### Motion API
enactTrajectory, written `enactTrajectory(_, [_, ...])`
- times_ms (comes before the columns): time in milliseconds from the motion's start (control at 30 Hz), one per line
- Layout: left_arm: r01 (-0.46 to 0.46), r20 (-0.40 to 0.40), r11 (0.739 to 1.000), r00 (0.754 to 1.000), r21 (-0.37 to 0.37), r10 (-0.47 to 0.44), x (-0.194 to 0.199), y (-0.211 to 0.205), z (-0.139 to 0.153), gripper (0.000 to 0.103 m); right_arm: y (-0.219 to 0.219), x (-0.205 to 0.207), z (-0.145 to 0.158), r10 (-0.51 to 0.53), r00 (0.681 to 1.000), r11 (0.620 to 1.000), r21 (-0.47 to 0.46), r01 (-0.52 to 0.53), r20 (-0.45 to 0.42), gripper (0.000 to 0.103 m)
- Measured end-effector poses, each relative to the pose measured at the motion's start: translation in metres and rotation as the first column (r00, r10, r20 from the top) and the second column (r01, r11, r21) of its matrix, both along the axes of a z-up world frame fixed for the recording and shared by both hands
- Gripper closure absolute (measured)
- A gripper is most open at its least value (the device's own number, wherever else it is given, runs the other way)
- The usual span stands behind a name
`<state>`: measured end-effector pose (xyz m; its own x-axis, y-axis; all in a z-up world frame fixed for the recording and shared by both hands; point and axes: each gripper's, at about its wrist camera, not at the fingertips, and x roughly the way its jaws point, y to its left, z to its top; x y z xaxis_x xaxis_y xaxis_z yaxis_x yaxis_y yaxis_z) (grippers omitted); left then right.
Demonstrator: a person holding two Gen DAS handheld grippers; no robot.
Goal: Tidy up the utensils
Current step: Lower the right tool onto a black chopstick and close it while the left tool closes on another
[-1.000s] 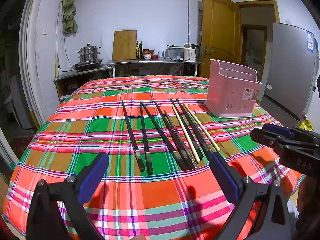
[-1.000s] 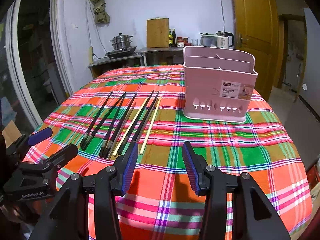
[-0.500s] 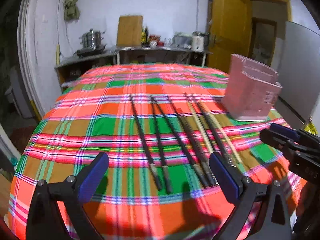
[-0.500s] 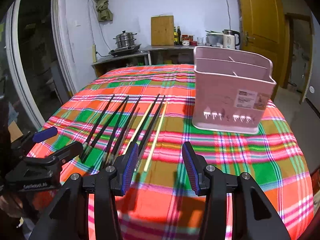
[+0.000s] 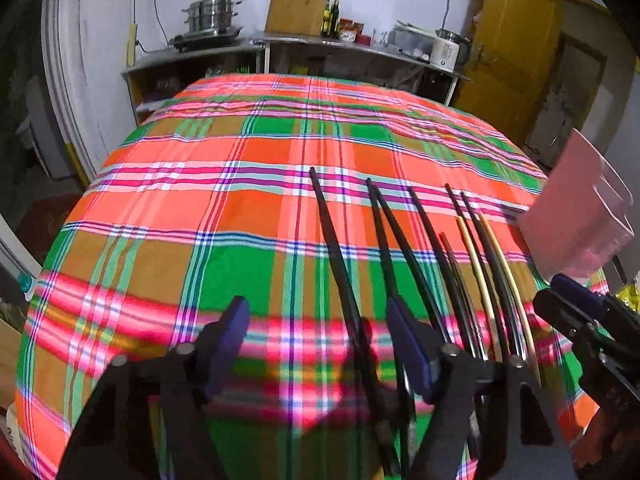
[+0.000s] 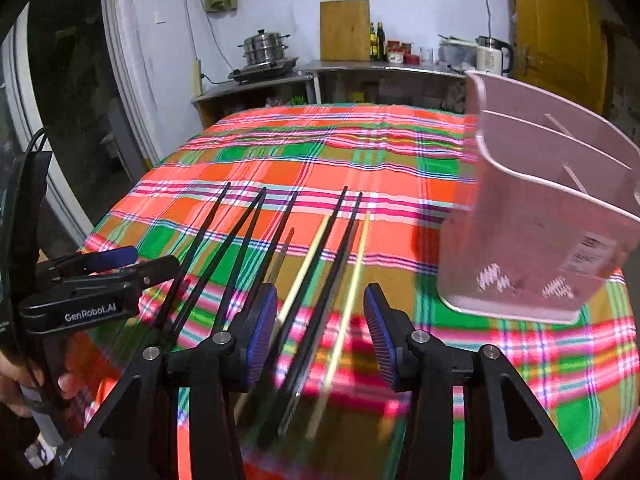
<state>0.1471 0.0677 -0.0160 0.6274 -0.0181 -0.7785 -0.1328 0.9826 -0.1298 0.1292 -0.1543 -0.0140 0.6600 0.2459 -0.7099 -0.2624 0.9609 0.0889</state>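
Note:
Several black chopsticks (image 5: 340, 268) and two pale ones (image 5: 476, 268) lie side by side on the plaid tablecloth (image 5: 240, 208). My left gripper (image 5: 320, 344) is open, low over the near ends of the leftmost black chopsticks. My right gripper (image 6: 318, 328) is open, low over the rightmost black chopsticks (image 6: 320, 280) and a pale chopstick (image 6: 348, 292). The pink utensil basket (image 6: 540, 216) stands on the cloth to the right of the row; it also shows in the left wrist view (image 5: 576, 220). Each gripper shows in the other's view: the right one (image 5: 592, 332) and the left one (image 6: 96, 284).
A counter (image 6: 360, 68) behind the table holds a steel pot (image 6: 266, 46), a cutting board (image 6: 344, 30), bottles and a kettle (image 6: 490, 54). A yellow door (image 5: 508, 40) is at the back right. The table edge drops off on the left.
Both grippers have moved forward and down over the chopsticks' near ends. The left gripper's jaws have narrowed but stay open. The basket now looms closer on the right.

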Motion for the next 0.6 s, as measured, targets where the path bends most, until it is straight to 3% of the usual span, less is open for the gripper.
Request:
enactTrajectory(100, [0.006, -0.02, 1.0, 1.0, -0.016, -0.006, 0.01, 0.003, -0.002, 0.047, 0.002, 0.017, -0.006, -0.01, 0.999, 1.0, 0.01, 0.011, -0.036, 0.077])
enactTrajectory(300, [0.007, -0.043, 0.999, 0.999, -0.045, -0.009, 0.024, 0.008, -0.008, 0.06, 0.003, 0.039, -0.011, -0.017, 0.997, 0.999, 0.032, 0.019, -0.081, 0.09])
enactTrajectory(600, [0.021, -0.035, 0.999, 0.999, -0.03, -0.022, 0.032, 0.01, -0.009, 0.067, 0.009, 0.063, -0.021, -0.011, 0.991, 0.999, 0.043, 0.017, -0.135, 0.095])
